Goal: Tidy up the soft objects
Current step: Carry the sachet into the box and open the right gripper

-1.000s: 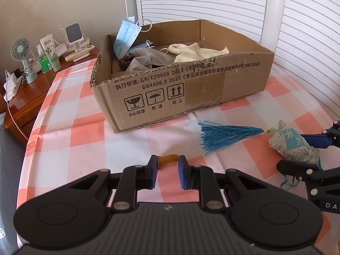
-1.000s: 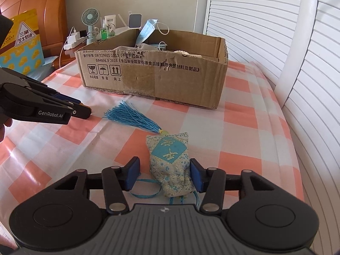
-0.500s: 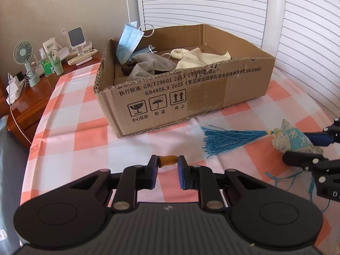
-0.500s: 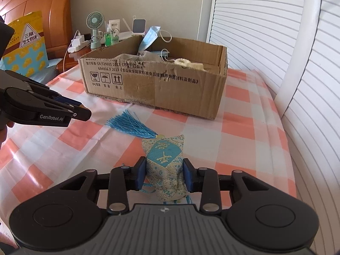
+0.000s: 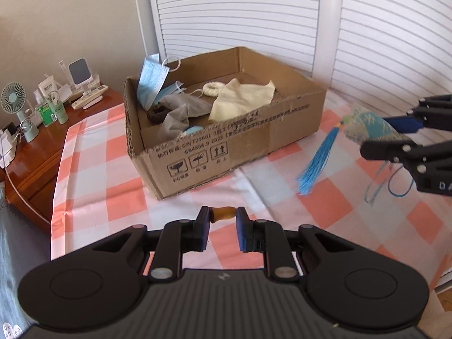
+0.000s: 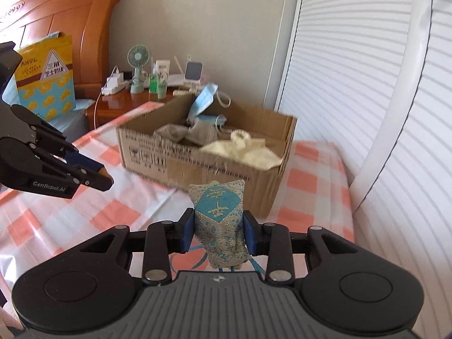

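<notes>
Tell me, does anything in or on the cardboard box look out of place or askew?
Yes. One blue face mask hangs over the back corner of the cardboard box, half outside, ear loop sticking out. The box's front rim is ragged, as if torn.

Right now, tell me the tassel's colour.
Bright blue tassel, seen best in the left wrist view.

Your cardboard box [image 5: 226, 152] front: "GB4806.9 2023", line above partly legible "GB/T2960", three handling pictograms with small Chinese captions. Your left tongs [image 6: 106, 179] side: "GenRobot.AI". Your right tongs [image 5: 395, 138]: letters "DA", rest cut off. Yellow booklet [image 6: 45, 76]: triangle sign, characters too small.
</notes>
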Action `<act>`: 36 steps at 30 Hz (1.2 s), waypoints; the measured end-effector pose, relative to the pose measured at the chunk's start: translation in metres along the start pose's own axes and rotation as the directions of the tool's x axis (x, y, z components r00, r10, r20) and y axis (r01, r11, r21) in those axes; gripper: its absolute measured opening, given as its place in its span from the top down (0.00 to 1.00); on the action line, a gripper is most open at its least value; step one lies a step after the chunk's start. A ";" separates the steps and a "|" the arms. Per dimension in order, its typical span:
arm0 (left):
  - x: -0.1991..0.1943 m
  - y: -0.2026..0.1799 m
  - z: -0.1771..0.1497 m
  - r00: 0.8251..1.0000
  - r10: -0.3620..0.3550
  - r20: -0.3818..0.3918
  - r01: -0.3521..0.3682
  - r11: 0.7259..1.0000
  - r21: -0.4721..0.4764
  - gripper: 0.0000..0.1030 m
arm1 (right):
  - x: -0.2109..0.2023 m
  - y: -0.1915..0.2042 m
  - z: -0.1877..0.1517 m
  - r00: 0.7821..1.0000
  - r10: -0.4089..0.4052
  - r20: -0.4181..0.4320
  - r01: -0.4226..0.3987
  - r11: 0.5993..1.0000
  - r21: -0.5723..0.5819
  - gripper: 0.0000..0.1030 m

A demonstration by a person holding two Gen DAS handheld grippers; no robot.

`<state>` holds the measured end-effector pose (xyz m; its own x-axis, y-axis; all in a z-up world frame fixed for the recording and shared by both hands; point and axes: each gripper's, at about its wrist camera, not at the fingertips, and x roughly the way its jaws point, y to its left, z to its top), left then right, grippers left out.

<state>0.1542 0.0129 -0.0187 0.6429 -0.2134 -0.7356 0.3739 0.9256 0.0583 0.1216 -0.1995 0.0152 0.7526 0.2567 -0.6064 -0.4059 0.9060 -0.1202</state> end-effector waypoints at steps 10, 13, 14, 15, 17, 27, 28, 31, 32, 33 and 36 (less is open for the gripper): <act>-0.022 0.006 0.057 0.993 -0.056 0.105 0.052 0.998 0.041 0.83 | -0.015 -0.015 0.043 0.996 -0.016 0.093 0.018 1.000 -0.023 0.61; -0.009 0.008 0.081 0.990 -0.054 0.128 0.050 0.998 0.035 0.82 | -0.012 -0.022 0.058 0.993 -0.018 0.114 0.020 1.000 -0.012 0.61; 0.000 0.009 0.088 0.990 -0.057 0.128 0.054 0.998 0.024 0.82 | -0.010 -0.025 0.063 0.993 -0.017 0.118 0.018 1.000 -0.008 0.61; 0.006 0.011 0.094 0.990 -0.054 0.128 0.052 0.999 0.016 0.82 | -0.008 -0.026 0.068 0.992 -0.021 0.123 0.022 1.000 -0.006 0.61; 0.021 0.013 0.104 0.991 -0.038 0.130 0.038 0.999 0.005 0.82 | -0.004 -0.029 0.077 0.991 -0.023 0.130 0.025 1.000 -0.014 0.61; 0.025 0.026 0.099 0.992 -0.024 0.121 0.028 0.999 -0.027 0.75 | 0.057 -0.046 0.139 0.992 -0.010 0.128 0.009 1.000 0.010 0.59; 0.022 0.026 0.096 0.992 -0.024 0.121 0.026 0.999 -0.019 0.67 | 0.063 -0.046 0.142 0.992 -0.011 0.126 0.009 1.000 0.012 0.56; 0.013 0.025 0.088 0.993 -0.036 0.113 0.036 0.999 0.004 0.47 | 0.077 -0.043 0.142 0.995 -0.019 0.101 0.016 1.000 0.024 0.24; 0.010 0.025 0.084 0.993 -0.037 0.108 0.036 0.999 0.012 0.45 | 0.078 -0.041 0.138 0.995 -0.015 0.103 0.013 1.000 0.025 0.21; 0.007 0.024 0.080 0.994 -0.036 0.102 0.034 0.999 0.022 0.43 | 0.078 -0.040 0.134 0.995 -0.008 0.098 0.005 1.000 0.026 0.20; 0.003 0.021 0.065 0.995 -0.042 0.088 0.036 0.997 0.061 0.43 | 0.077 -0.034 0.121 0.997 -0.006 0.073 0.004 0.999 0.034 0.20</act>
<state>0.2073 0.0111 0.0244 0.6830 -0.2784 -0.6753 0.4369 0.8966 0.0722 0.2555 -0.1699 0.0676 0.7910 0.2747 -0.5468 -0.3851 0.9179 -0.0960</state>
